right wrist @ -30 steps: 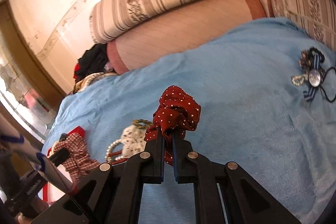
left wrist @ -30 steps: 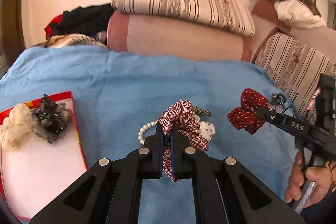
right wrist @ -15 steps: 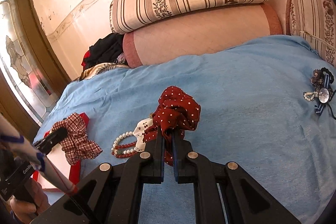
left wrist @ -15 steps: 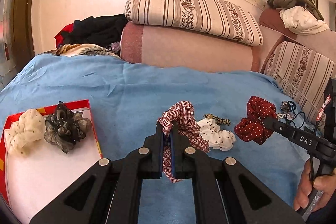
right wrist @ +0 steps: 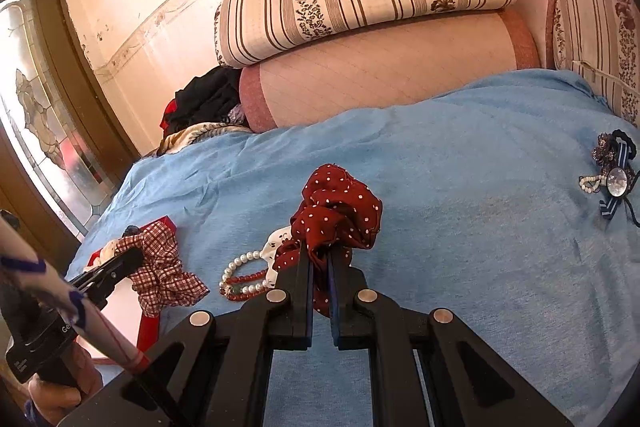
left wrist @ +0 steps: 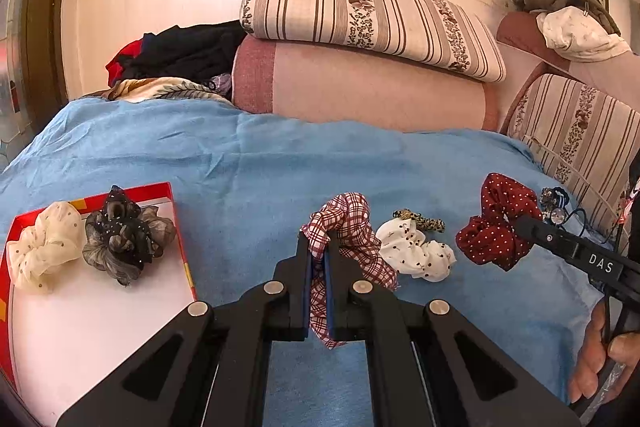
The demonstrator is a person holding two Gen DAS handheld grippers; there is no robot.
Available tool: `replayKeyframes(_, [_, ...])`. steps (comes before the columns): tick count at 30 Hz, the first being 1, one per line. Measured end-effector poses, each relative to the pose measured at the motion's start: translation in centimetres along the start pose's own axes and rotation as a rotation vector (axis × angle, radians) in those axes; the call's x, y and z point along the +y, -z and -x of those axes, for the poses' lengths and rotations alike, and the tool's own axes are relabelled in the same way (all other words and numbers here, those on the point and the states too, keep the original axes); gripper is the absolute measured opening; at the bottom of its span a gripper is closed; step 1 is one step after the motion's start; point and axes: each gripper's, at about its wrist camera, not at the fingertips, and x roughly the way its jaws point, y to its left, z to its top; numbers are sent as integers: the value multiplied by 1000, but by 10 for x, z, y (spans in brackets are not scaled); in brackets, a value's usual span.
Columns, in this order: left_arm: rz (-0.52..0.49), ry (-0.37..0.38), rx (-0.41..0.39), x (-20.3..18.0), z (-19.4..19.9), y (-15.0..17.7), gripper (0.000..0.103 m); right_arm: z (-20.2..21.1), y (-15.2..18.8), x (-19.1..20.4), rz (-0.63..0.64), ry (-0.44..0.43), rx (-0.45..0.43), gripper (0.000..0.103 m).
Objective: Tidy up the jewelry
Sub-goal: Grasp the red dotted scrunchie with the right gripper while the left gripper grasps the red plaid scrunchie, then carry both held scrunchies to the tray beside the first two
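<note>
My left gripper (left wrist: 318,247) is shut on a red-and-white plaid scrunchie (left wrist: 352,227), held above the blue blanket just right of a red-rimmed white tray (left wrist: 176,239). A cream scrunchie (left wrist: 42,243) and a dark grey one (left wrist: 126,231) lie in that tray. My right gripper (right wrist: 319,259) is shut on a dark red polka-dot scrunchie (right wrist: 336,211); it also shows at the right of the left wrist view (left wrist: 496,223). On the blanket lie a white dotted scrunchie (left wrist: 416,251), a leopard-print hair tie (left wrist: 420,221) and a pearl and red bead bracelet (right wrist: 240,277).
A navy ribbon brooch with pearls (right wrist: 614,179) lies at the blanket's right side. Striped cushions (left wrist: 368,15) and a pink bolster (left wrist: 360,87) line the far edge, with piled clothes (left wrist: 180,55) at the back left. A hand (left wrist: 600,359) grips the right tool.
Both views have swung so the tray and the cushions sit further right and more upright. The white dotted scrunchie and leopard tie have come clear of the plaid scrunchie. Both grips are unchanged.
</note>
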Motion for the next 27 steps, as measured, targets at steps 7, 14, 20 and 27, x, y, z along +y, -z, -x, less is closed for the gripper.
replayKeyframes(7, [-9, -31, 4, 1, -3, 1, 5, -3, 1, 4, 10, -15, -2, 7])
replayKeyframes(14, [-15, -52, 30, 1, -12, 3, 5, -2, 1, 6, 20, -17, -7, 7])
replayKeyframes(20, [-23, -57, 37, 0, -16, 3, 5, -3, 2, 7, 28, -5, -12, 7])
replayKeyframes(27, [-39, -60, 28, -2, -14, 3, 5, 2, 3, 12, 48, -1, -39, 7])
